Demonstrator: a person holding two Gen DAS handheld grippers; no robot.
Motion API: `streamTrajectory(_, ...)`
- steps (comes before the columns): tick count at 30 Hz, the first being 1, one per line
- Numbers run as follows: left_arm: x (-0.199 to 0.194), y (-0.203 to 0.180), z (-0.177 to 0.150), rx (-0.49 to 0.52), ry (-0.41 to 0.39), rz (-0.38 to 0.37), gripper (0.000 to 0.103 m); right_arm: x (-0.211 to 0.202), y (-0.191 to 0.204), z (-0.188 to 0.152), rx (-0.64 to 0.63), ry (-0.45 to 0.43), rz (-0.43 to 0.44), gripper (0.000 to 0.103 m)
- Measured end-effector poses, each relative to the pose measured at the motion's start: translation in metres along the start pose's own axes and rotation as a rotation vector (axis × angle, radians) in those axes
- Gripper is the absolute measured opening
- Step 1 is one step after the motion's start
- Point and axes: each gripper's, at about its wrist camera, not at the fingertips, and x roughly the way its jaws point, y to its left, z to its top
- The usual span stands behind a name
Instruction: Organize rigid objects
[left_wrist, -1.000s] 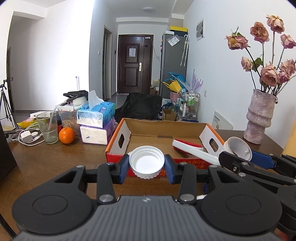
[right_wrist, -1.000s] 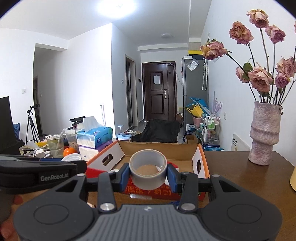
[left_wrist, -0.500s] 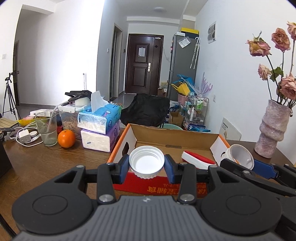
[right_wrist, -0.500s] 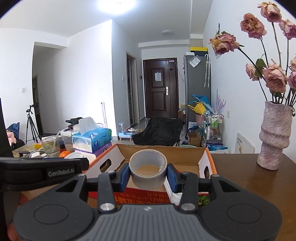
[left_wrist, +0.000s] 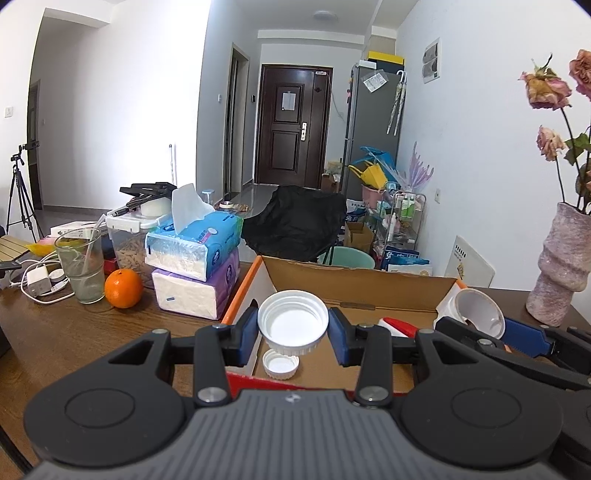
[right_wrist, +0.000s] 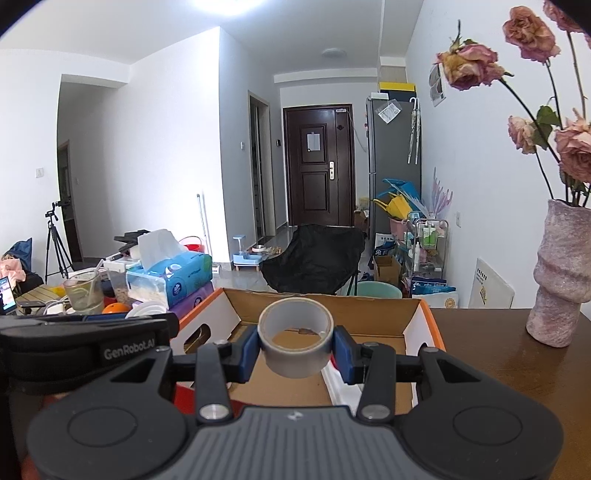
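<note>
Left gripper (left_wrist: 292, 334) clamped on a large white lid (left_wrist: 293, 322), blue fingers (left_wrist: 246, 336) pressing its rim from both sides, open side facing the camera, held above the near left corner of the cardboard box (left_wrist: 360, 282). Right gripper (right_wrist: 295, 349) clamped likewise on a grey tape roll (right_wrist: 295, 341), hole upward, held over the near part of the same box (right_wrist: 317, 299). Inside the box, seen from the left wrist: small white cap (left_wrist: 280, 364) lying open side up just beneath the held lid, red-and-white object (left_wrist: 397, 326) further right, partly hidden behind the fingers. White cup (left_wrist: 478, 312) tipped on its side at the box's right end, just behind the other gripper's black and blue arm. On the brown counter (left_wrist: 74, 332) left of the box: two stacked tissue packs (left_wrist: 195, 266) close against the box wall, orange (left_wrist: 123, 288) beside them, drinking glass (left_wrist: 81, 267) with a straw, clear container (left_wrist: 127, 240) behind, white charger and cables (left_wrist: 38, 278) at the far left. Pink textured vase (right_wrist: 559, 280) with dried roses (right_wrist: 469, 64) standing on the counter well right of the box. Black chair (left_wrist: 295, 221) behind the box's far wall.
</note>
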Motion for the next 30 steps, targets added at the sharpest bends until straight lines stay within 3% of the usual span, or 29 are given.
streamTrajectory(30, 0.081, -0.005, 0.022, 0.054, 0.028, 0.016, 0.041, 0.077, 0.001, 0.015, -0.039, 0.099, -0.015, 0.042)
